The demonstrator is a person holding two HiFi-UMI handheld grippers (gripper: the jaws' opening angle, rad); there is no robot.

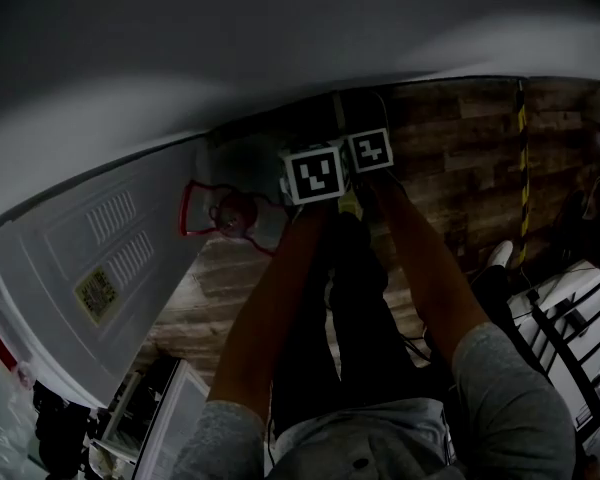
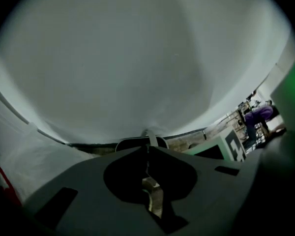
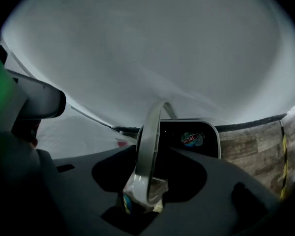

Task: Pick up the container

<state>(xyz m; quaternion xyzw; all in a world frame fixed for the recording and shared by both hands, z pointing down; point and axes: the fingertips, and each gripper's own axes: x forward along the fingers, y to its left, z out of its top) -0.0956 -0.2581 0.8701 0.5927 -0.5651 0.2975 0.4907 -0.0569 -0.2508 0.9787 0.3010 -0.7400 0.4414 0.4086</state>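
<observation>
Against a white wall (image 1: 280,28), left hand-held gripper (image 2: 148,149) pinches the container (image 3: 206,132); right hand-held gripper (image 3: 148,156) is opening around it.

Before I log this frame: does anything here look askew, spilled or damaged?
Nothing looks spilled or damaged. One oddity: the gray handle of the container stands upright between the jaws of the right gripper, which are opening.

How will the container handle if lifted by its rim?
Probably light: the container looks like a thin-walled black tray. Its rim is a narrow band, so it may flex or slip in the right gripper, whose jaws are opening around it. Held by one edge, it would likely tilt.
</observation>
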